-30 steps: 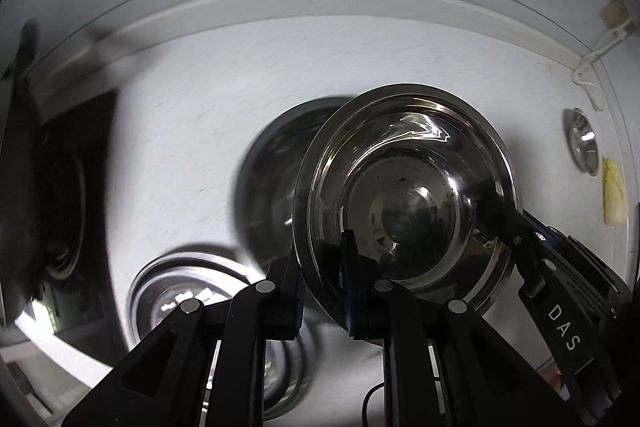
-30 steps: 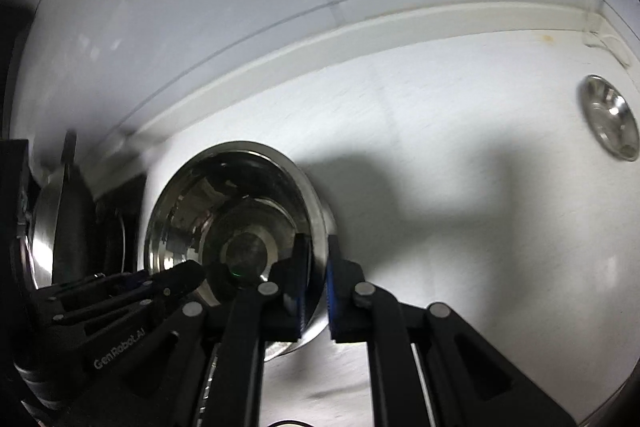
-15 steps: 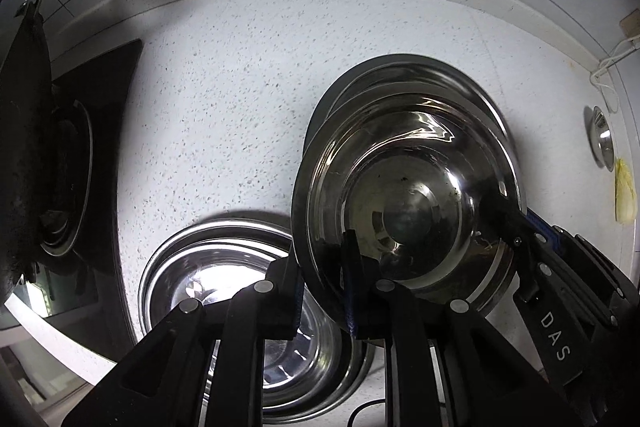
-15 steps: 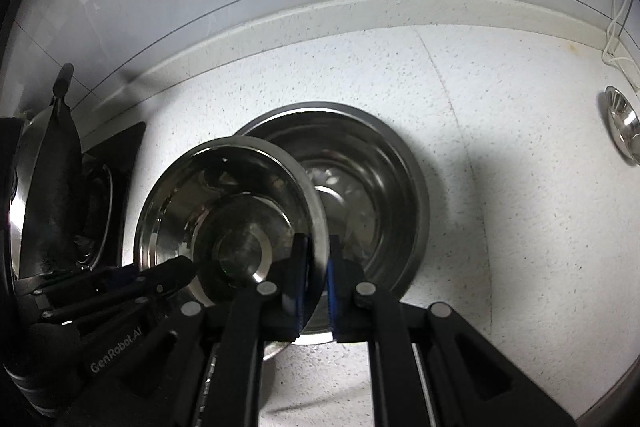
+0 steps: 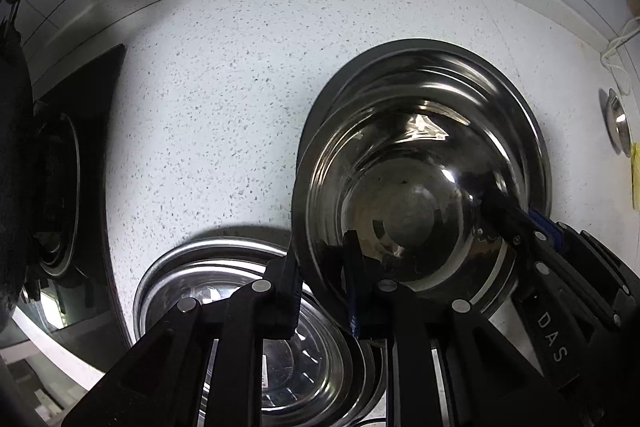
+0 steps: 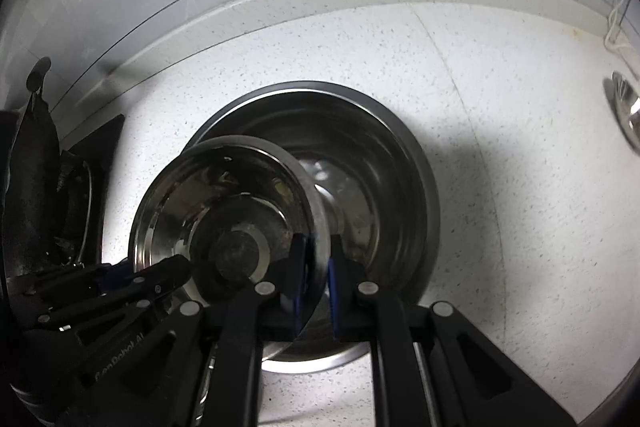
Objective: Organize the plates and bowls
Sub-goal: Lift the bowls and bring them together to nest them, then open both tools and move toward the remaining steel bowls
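Note:
Both grippers hold one steel bowl (image 5: 404, 203) by opposite rims. My left gripper (image 5: 322, 279) is shut on its near-left rim; my right gripper (image 5: 520, 223) shows clamping the right rim. In the right wrist view the same held bowl (image 6: 224, 211) is pinched by my right gripper (image 6: 316, 267), with my left gripper (image 6: 160, 275) on its left rim. The held bowl hangs just above a larger steel bowl (image 6: 376, 163) on the counter, also seen in the left wrist view (image 5: 460, 67).
Stacked steel plates (image 5: 240, 283) lie at lower left on the speckled white counter (image 5: 224, 99). A black stove with a pan (image 5: 56, 183) is far left. A small steel dish (image 5: 618, 125) sits at the right, by the wall.
Both grippers carried the held bowl forward and lower, over the larger bowl, which has come into view beneath it. The grips have not changed.

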The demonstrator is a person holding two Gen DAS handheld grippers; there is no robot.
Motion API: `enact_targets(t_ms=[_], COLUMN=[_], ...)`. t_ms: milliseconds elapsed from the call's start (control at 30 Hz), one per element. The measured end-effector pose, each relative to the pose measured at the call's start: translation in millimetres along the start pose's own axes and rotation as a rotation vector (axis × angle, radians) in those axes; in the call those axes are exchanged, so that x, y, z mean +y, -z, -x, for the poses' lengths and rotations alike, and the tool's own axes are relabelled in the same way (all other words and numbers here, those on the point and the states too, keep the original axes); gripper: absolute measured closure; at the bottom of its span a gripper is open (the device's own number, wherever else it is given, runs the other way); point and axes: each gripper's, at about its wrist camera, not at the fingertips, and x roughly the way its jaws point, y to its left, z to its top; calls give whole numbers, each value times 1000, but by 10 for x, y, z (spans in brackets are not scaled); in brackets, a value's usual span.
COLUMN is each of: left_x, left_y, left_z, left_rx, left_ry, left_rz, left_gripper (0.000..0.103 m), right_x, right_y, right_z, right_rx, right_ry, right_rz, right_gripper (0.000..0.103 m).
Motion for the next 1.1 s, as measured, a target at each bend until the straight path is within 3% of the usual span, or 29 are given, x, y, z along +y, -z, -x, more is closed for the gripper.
enact_targets(t_ms=[67,133,333,433,567,600,700,867,1100], left_x=[3,4,16,17,-9,-28,-131,-530,-1480], left_y=[-13,-24,-68,-72,-101,-114,-157,-246,-406], left_z=[-33,-40,-56,32,193,242,364,487,485], left_rx=[10,11,21,-6,-50,-62,-88,-109,-100], left_ry=[5,4,21,18,27,28,39,51,75], left_rz=[5,8,25,26,29,27,12,-52,-196], left_gripper=[88,88,84,84,84,84,84,84,84], right_x=[-18,-48,-183,-288,-368,-396,-472,-993,-2023], right_y=[1,-7,-14,-15,9,16,16,-17,-24], right_z=[8,41,259,419,634,660,682,754,1061], right_rx=[12,17,-7,-68,-163,-159,-97,-35,-39], right_ry=[-6,-28,-32,-92,-78,-51,110,366,462], right_rz=[-9,-12,8,10,69,75,113,-20,-198], right_gripper=[91,77,76,76,70,63,62,62,62])
